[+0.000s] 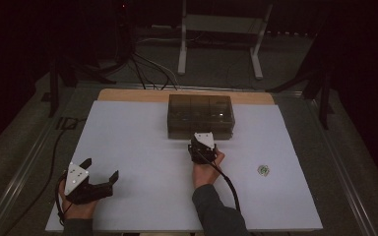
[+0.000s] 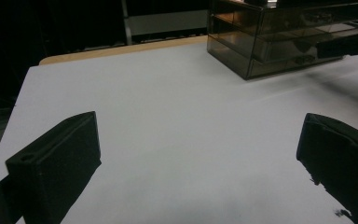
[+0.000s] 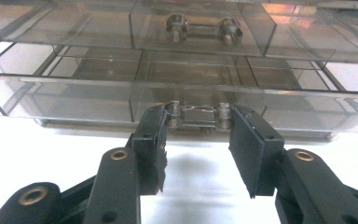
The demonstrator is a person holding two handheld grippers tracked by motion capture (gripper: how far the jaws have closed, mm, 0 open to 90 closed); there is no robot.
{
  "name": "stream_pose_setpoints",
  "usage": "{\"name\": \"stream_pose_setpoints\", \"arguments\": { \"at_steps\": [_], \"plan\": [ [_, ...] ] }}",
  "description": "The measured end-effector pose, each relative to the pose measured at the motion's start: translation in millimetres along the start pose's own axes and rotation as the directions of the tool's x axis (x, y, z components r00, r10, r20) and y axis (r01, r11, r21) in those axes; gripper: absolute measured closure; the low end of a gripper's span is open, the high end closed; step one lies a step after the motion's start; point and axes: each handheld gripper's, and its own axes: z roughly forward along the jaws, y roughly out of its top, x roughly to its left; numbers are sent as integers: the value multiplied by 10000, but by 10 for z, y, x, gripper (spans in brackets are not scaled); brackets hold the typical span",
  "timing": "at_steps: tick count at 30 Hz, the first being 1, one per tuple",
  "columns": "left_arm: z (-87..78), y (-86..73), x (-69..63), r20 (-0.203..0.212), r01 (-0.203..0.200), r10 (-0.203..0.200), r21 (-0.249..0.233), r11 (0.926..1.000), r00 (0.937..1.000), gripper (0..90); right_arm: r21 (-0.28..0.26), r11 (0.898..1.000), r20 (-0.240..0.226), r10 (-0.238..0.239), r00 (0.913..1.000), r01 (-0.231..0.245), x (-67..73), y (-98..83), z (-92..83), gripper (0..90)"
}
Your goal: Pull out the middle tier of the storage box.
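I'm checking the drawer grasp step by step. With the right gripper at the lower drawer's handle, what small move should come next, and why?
Probably pull the right gripper straight back toward the person. Its jaws sit on both ends of the lower drawer's metal handle, apparently clamping it, and the drawer of the smoky drawer box looks barely out. The left gripper rests open, apart from it.

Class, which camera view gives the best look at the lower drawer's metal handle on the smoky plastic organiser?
The right gripper view: the lower drawer handle sits close up between the right gripper jaws, which flank its two ends. The left gripper view shows the organiser farther off, its handles dim. The high view shows the organiser from above, that handle hidden.
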Motion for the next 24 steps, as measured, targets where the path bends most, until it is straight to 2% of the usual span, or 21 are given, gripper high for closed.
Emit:
{"name": "stream_pose_setpoints", "arguments": {
  "at_steps": [5,6,7,8,9,10,11,12,13,14,15,16,17,18,20,24],
  "plan": [
    [-1,-1,2,-3,30,-30,1,10000,10000,6,100,9999,-293,-47,9996,50,-40,11,-19,540],
    [-1,-2,5,1,28,-28,12,10000,10000,6,11,10000,-579,-17,9983,18,-60,23,-42,405],
    [-1,-2,5,1,28,-28,12,10000,10000,6,11,10000,-579,-17,9983,18,-60,23,-42,405],
    [0,-2,0,14,19,-19,11,10000,10000,6,-133,9998,-948,102,9954,-115,-96,54,-76,282],
    [0,-2,0,14,19,-19,11,10000,10000,6,-133,9998,-948,102,9954,-115,-96,54,-76,282],
    [0,-2,-1,25,-6,6,30,10000,10000,6,-54,9986,-1594,511,9859,-526,-147,94,-89,192],
    [2,-2,-2,31,-11,11,33,10000,10000,6,-54,9986,-1594,511,9859,-526,-147,94,-89,192],
    [2,-1,-4,36,-30,30,44,10000,10000,6,182,9958,-2101,911,9734,-893,-208,122,-72,139],
    [2,-1,-4,36,-30,30,44,10000,10000,6,182,9958,-2101,911,9734,-893,-208,122,-72,139],
    [3,-1,-4,36,-25,25,45,10000,10000,6,300,9945,-2274,1046,9682,-1004,-229,129,-63,115],
    [3,-1,-4,36,-25,25,45,10000,10000,6,300,9945,-2274,1046,9682,-1004,-229,129,-63,115],
    [4,-2,-4,29,-33,33,51,10000,10000,6,480,9941,-2602,1061,9597,-969,-280,135,-45,26],
    [5,-2,-4,31,-30,30,52,10000,10000,6,448,9963,-2865,830,9545,-732,-303,134,-46,0],
    [6,-2,-6,28,-31,31,64,10000,10000,6,316,9985,-3012,524,9521,-450,-316,138,-72,0],
    [6,-2,-7,42,-45,45,74,10000,10000,6,227,9991,-3039,418,9518,-366,-321,142,-91,0],
    [8,-3,-4,51,-24,23,85,10000,10000,6,162,9995,-3291,316,9438,-279,-361,175,-143,0]
  ]
}}
